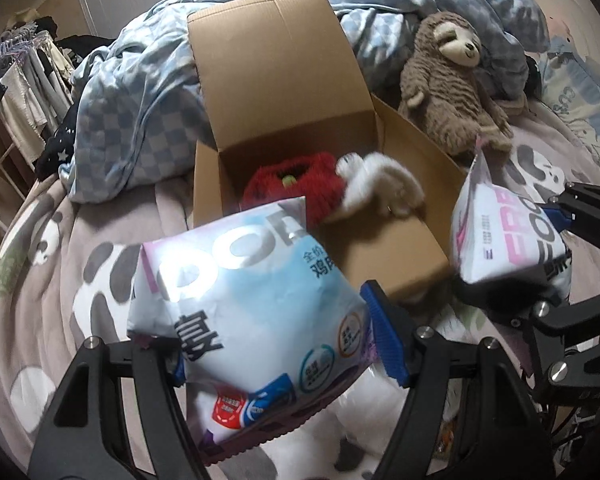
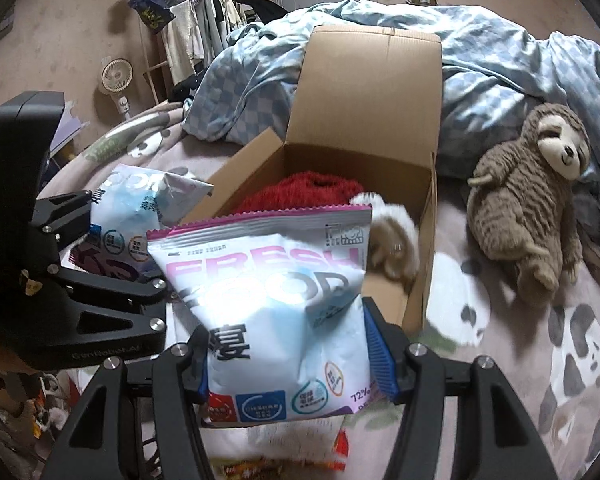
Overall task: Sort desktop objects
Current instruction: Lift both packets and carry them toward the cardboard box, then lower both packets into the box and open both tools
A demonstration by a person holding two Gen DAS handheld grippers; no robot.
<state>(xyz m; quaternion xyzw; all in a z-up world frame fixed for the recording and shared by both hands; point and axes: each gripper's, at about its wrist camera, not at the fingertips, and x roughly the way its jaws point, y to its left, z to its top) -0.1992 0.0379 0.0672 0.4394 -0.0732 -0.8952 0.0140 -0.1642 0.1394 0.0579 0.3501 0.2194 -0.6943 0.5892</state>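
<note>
An open cardboard box (image 1: 384,128) (image 2: 360,92) stands on the bed, holding a red plush (image 1: 300,184) (image 2: 300,194) and a white plush (image 1: 380,184) (image 2: 396,236). My left gripper (image 1: 276,344) is shut on a white and blue food bag (image 1: 252,304), held just in front of the box; this bag also shows in the right wrist view (image 2: 128,216). My right gripper (image 2: 288,356) is shut on a second food bag marked FRESH FOOD (image 2: 284,304), held at the box's near edge; it also shows at the right of the left wrist view (image 1: 504,236).
A brown sloth plush (image 1: 452,80) (image 2: 536,196) lies on the panda-print bedsheet (image 1: 60,280) right of the box. A blue checked duvet (image 1: 140,100) (image 2: 500,72) is heaped behind. A clothes rack (image 2: 192,12) and a small fan (image 2: 116,76) stand beyond the bed.
</note>
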